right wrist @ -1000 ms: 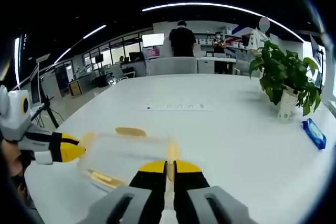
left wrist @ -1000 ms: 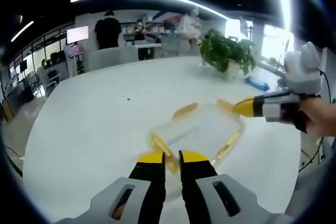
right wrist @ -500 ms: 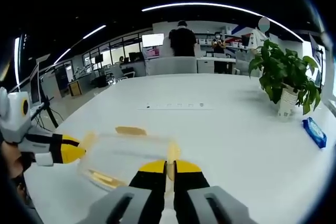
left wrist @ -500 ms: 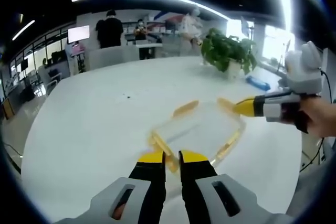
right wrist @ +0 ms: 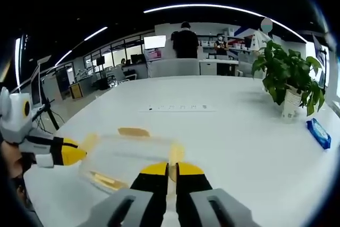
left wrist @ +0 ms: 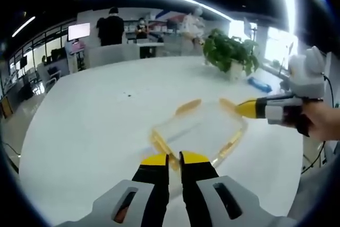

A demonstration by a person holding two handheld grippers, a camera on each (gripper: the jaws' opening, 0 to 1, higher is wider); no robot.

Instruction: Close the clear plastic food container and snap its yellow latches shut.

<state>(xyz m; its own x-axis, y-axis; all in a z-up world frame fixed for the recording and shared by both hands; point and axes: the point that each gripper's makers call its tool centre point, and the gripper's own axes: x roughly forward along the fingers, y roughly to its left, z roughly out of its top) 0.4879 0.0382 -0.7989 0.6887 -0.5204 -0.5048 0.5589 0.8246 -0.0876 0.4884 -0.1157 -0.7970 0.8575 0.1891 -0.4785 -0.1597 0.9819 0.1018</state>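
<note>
An open office lies behind a wide white table (left wrist: 95, 131), with people standing at desks by the far wall and a lit wall screen (right wrist: 154, 41) among them. On the table, well beyond the work, stands a potted plant (right wrist: 289, 81), and near it lies a small blue pack (right wrist: 319, 133). Nothing lies between either gripper and the clear plastic food container (left wrist: 199, 131), which sits on the table with its lid on.

The left gripper view shows the container lengthwise, with yellow latches along its edges: one latch (left wrist: 188, 107) sticks out from the far side, and the latch at the near end (left wrist: 159, 143) reaches down to the tips of the left gripper (left wrist: 173, 159). The right gripper view shows the container from its other end, with a latch (right wrist: 133, 131) lying flat on the far side and another latch (right wrist: 175, 155) rising just ahead of the right gripper (right wrist: 171, 169).

In each view the other gripper comes in from the side, held by a hand (left wrist: 325, 122), its yellow tip at the container's end. The left gripper's jaws stand nearly together with a narrow gap, at the near latch; whether they pinch it I cannot tell. The right gripper's jaws are pressed close on the thin yellow latch between them.
</note>
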